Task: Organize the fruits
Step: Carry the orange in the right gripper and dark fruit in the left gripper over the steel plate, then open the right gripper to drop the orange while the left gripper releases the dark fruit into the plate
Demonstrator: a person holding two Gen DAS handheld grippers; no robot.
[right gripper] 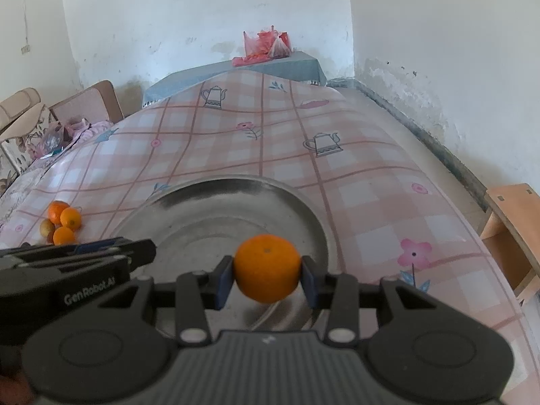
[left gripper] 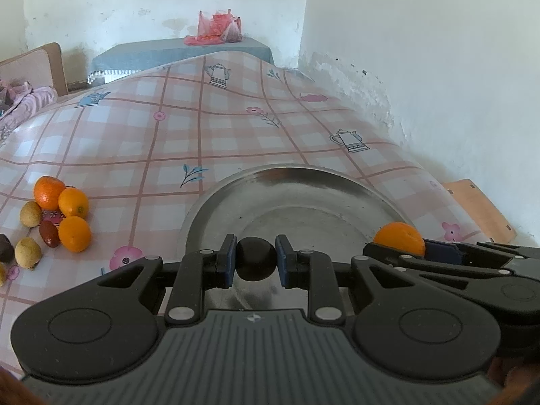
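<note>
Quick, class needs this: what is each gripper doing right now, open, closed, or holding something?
Left gripper: closed on a dark round fruit above the metal plate.
Right gripper: closed on an orange above the same plate.

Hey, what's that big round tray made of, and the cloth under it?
The tray looks like metal, probably stainless steel: dull grey with blurry reflections and scuffs. The tablecloth looks like glossy plastic or vinyl: it has a printed check pattern and shines.

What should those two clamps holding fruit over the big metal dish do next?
Probably lower both and open the jaws. The left gripper holds a dark round fruit, the right gripper an orange, both over the empty metal dish.
</note>
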